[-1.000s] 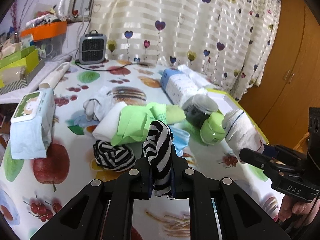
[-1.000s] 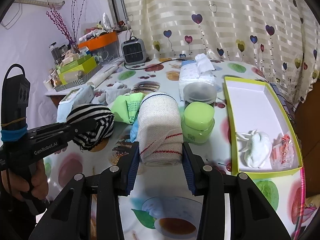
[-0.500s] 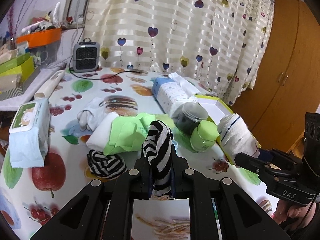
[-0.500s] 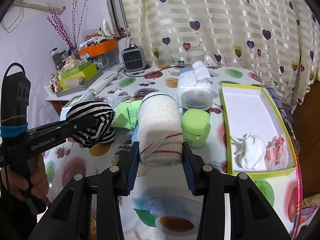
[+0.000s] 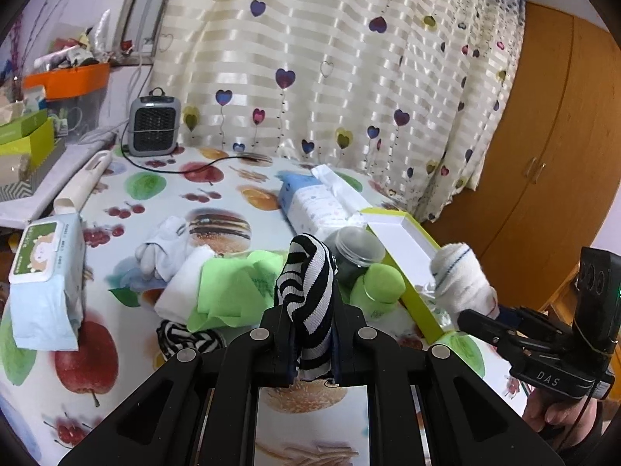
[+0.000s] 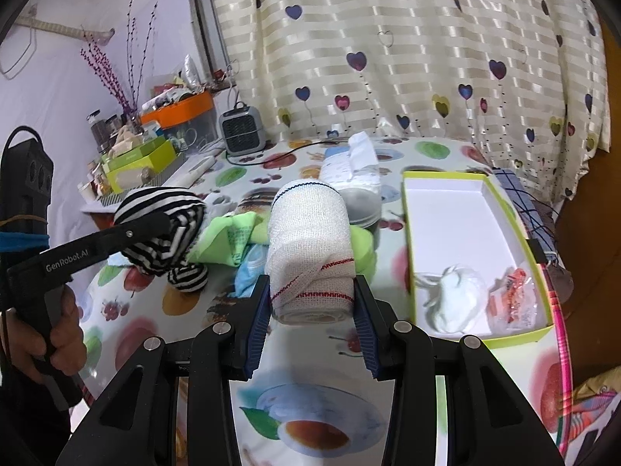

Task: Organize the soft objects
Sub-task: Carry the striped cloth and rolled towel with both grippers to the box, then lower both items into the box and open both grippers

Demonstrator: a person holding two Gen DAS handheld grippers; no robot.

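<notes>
Left hand-held gripper point(image 5: 310, 353) has its jaws drawn close together, clamped on a black-and-white striped sock point(image 5: 307, 295) that stands up between the pads, lifted clear of the surface point(image 5: 163, 190). Right hand-held gripper point(image 6: 310, 310) has its jaws set wider, pressed against both sides of a rolled white sock point(image 6: 310, 248) with a dark line at the far end and red stitching near the pads; it too hangs above the surface, just left of the green-edged white box point(image 6: 465, 209).

Striped socks number two: the one held, and a second point(image 5: 186, 339) lying balled on the surface beside a crumpled light-green cloth point(image 5: 233, 287). Under that cloth lies one folded white cloth point(image 5: 182, 283), and behind it one bunched white sock point(image 5: 163, 248).

Inside the box sit one balled white sock point(image 6: 454, 299) and one clear wrapper with orange print point(image 6: 512, 299), both at the near end. Two jars stand between the cloth pile and the box: one dark with a grey lid point(image 6: 363, 206), one green point(image 5: 380, 285). Behind them lies one tissue pack point(image 5: 314, 202). One pack of wet wipes point(image 5: 42, 272) rests at the left edge, and one small grey heater point(image 5: 154, 127) stands by the heart-print curtain point(image 5: 349, 58).
</notes>
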